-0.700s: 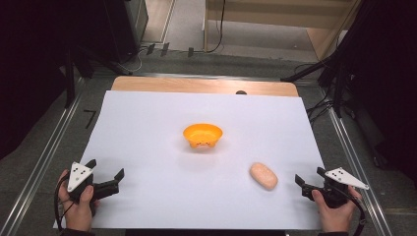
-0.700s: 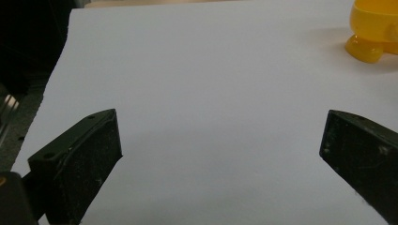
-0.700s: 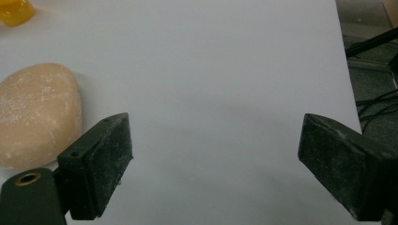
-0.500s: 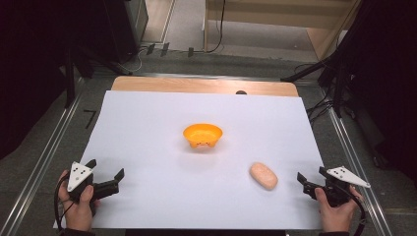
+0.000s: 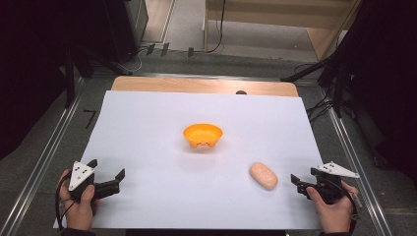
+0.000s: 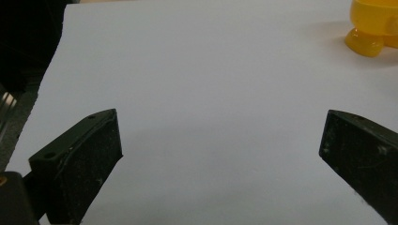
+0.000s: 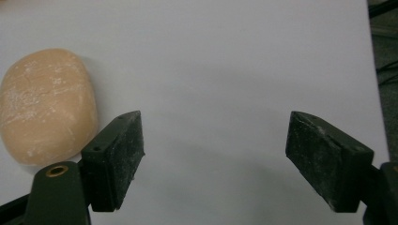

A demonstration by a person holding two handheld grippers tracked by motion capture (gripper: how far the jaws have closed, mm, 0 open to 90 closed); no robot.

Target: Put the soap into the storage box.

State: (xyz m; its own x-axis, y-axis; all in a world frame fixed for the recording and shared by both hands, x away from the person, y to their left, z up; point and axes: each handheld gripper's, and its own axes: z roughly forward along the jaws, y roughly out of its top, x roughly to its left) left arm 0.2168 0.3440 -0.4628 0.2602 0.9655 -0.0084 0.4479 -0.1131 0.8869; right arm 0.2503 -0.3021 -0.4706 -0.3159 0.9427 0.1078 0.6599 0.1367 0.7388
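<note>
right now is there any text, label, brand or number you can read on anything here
None: no readable text in any view.
The orange bowl carries a small dark mark on its front, too small to read as letters.
The tan bread roll, the white sheet and both grey three-cornered plates are unmarked.
The black jaws in both gripper views bear only scuffs.

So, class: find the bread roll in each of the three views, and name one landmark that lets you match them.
High view: bread roll lower right, just left of the right hand-held gripper.
Left gripper view: not in it.
Right gripper view: roll at far left, beside the left jaw.
Shared landmark: white sheet.
</note>
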